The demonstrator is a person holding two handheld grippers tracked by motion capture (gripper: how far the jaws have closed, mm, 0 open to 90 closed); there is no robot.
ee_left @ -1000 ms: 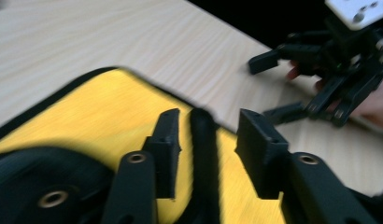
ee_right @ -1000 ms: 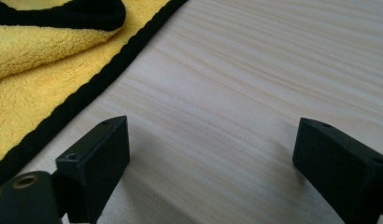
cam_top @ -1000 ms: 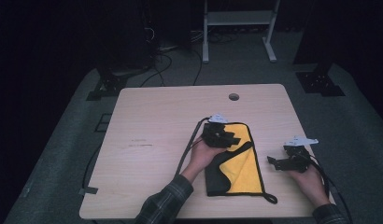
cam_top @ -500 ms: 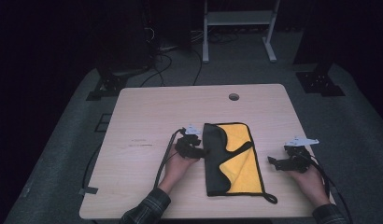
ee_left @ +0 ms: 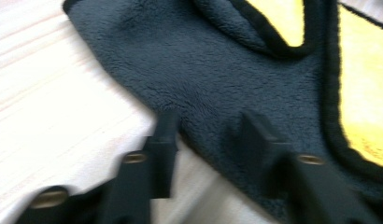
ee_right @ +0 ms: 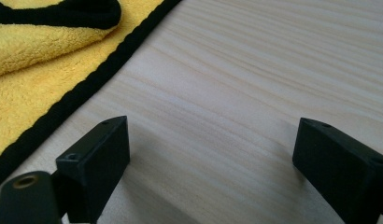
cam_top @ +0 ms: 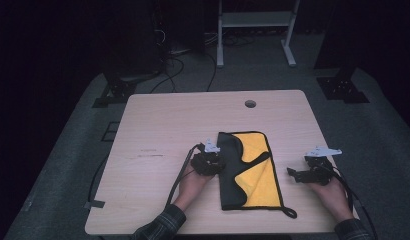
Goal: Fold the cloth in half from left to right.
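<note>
While its jaws have just been closing, the left hand-held gripper (ee_left: 206, 133) seemingly straddles the cloth (ee_left: 203, 79) edge, unclamped.

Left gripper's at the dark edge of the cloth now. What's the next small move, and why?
Probably close the left gripper on the cloth's dark left edge. Its jaws have just been closing and straddle that edge where it meets the table, one tip on the fleece, but a gap remains, so nothing is pinched yet. The right gripper rests open on bare wood beside the cloth.
</note>
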